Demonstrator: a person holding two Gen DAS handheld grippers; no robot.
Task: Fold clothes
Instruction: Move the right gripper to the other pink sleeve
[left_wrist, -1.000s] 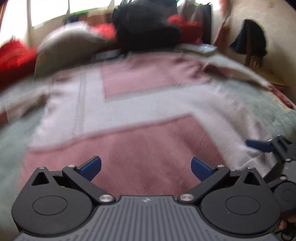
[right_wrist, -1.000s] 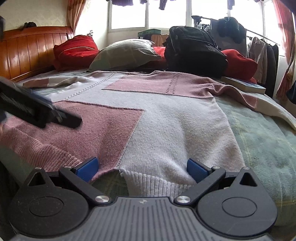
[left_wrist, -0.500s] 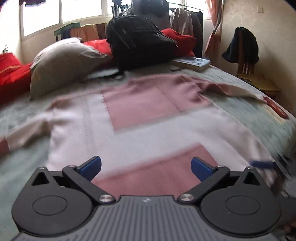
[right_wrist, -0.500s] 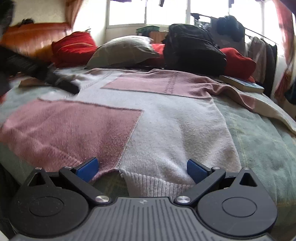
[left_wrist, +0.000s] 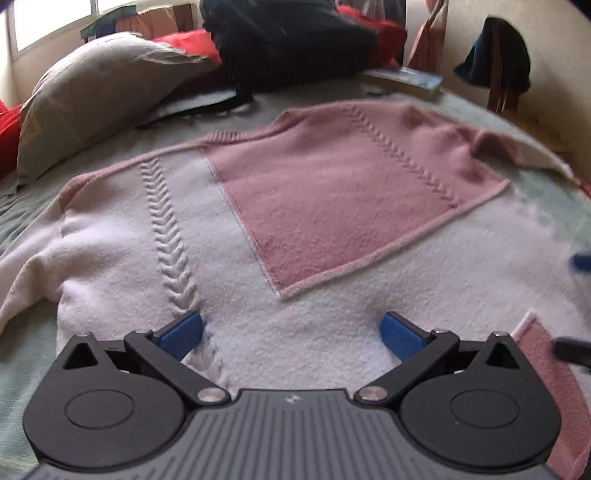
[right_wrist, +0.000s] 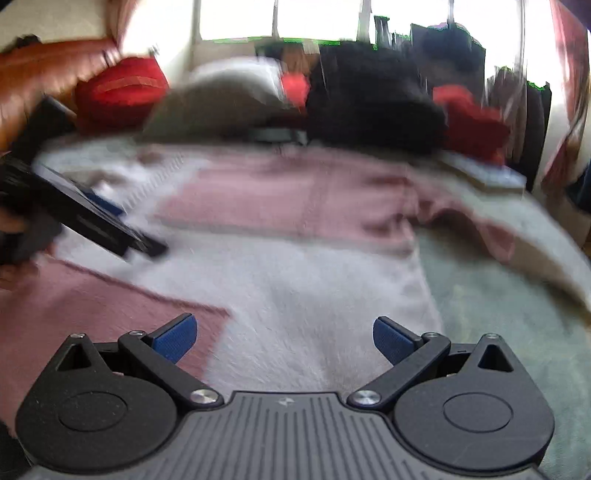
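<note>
A pink and white knit sweater (left_wrist: 332, 206) lies spread flat on the bed, neck toward the pillows; it also shows, blurred, in the right wrist view (right_wrist: 295, 280). My left gripper (left_wrist: 291, 334) is open and empty, low over the white middle of the sweater beside a cable-knit stripe (left_wrist: 173, 236). My right gripper (right_wrist: 284, 338) is open and empty over the sweater's lower part, where a pink panel (right_wrist: 92, 306) meets white. The left gripper's body (right_wrist: 92, 221) shows at the left of the right wrist view.
A grey pillow (left_wrist: 96, 85), red cushions (right_wrist: 122, 92), a black backpack (left_wrist: 288, 40) and a book (left_wrist: 410, 79) lie at the head of the green bedspread (right_wrist: 498, 314). A wooden headboard (right_wrist: 44, 81) stands left. A chair with dark clothes (left_wrist: 495, 62) stands right.
Both grippers have moved forward over the sweater, away from its hem. The left one has gone up to the white middle. Both have stayed open.
</note>
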